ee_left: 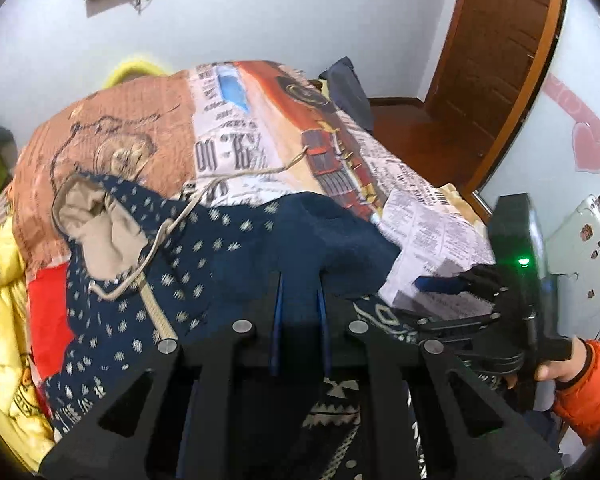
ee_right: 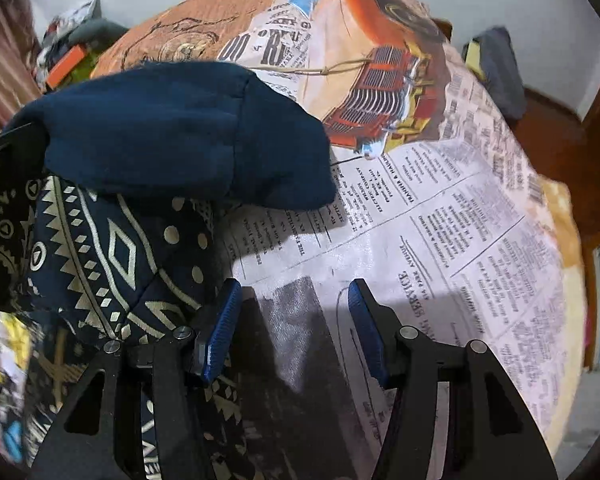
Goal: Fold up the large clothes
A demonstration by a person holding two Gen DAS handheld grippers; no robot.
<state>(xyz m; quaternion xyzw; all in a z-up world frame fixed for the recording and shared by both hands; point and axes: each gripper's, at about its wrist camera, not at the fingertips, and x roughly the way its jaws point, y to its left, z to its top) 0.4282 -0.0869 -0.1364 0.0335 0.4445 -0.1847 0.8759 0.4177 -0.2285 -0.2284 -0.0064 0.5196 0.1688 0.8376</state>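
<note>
left gripper [ee_left: 299, 300] was clamped on the navy hoodie's cuff [ee_left: 324, 236]; right gripper [ee_right: 292, 320] stood apart, empty, above the newsprint bedspread [ee_right: 440, 240].

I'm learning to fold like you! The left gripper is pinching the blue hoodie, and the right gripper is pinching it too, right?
Not quite. The left gripper is pinching the blue hoodie, but the right gripper is open with nothing between its pads, above the newspaper-print bedspread. The right wrist view shows it.
</note>
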